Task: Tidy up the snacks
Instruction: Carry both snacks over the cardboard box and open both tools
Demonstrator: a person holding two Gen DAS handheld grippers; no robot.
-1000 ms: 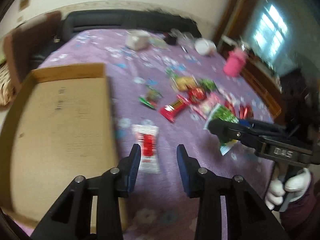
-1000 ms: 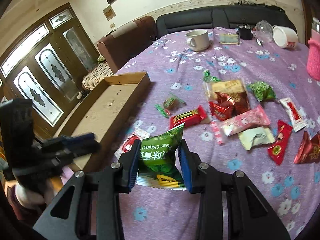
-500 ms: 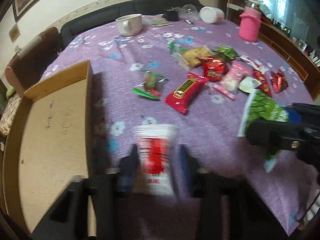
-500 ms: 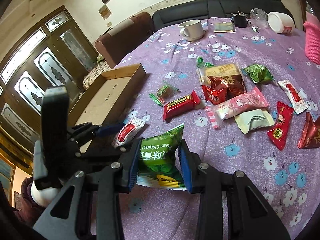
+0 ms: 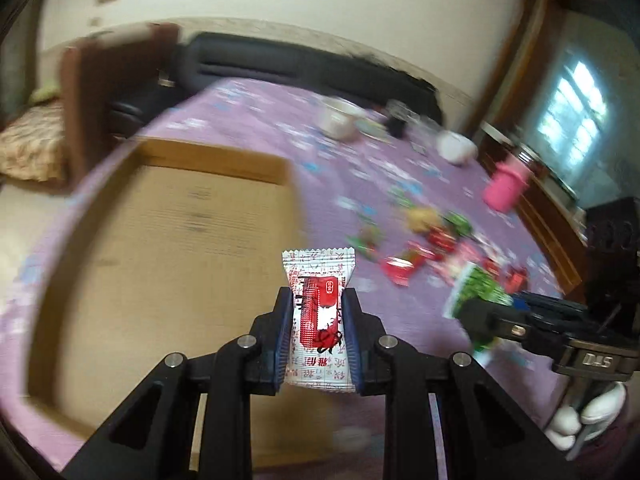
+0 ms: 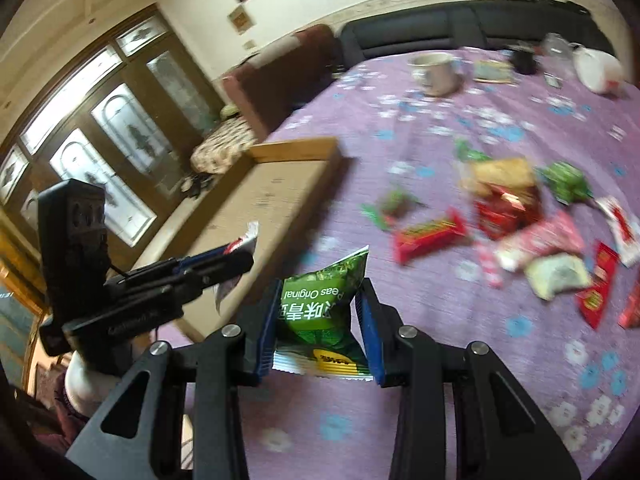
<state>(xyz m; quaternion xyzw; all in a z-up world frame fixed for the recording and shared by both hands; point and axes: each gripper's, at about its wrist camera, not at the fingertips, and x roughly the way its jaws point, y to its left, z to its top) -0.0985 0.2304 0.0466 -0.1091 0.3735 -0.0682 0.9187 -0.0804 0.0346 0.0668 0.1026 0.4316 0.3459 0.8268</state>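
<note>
My left gripper (image 5: 317,304) is shut on a white and red snack packet (image 5: 319,312) and holds it up near the right edge of the shallow cardboard box (image 5: 168,240). My right gripper (image 6: 318,300) is shut on a green peas bag (image 6: 320,312) above the purple tablecloth, right of the box (image 6: 256,208). In the right wrist view the left gripper (image 6: 236,258) with its packet sits at the box's near corner. In the left wrist view the right gripper (image 5: 476,312) shows at the right with the green bag (image 5: 476,292).
Several loose snacks (image 6: 520,216) lie in a group on the flowered purple cloth (image 6: 440,380). A white mug (image 6: 436,72), a white bowl (image 6: 600,70) and a pink bottle (image 5: 506,186) stand at the far side. A brown chair (image 5: 116,92) stands behind the box.
My left gripper has closed on the white and red packet, lifted it off the cloth and swung left toward the box. My right gripper still holds the green bag and has moved toward the box.
</note>
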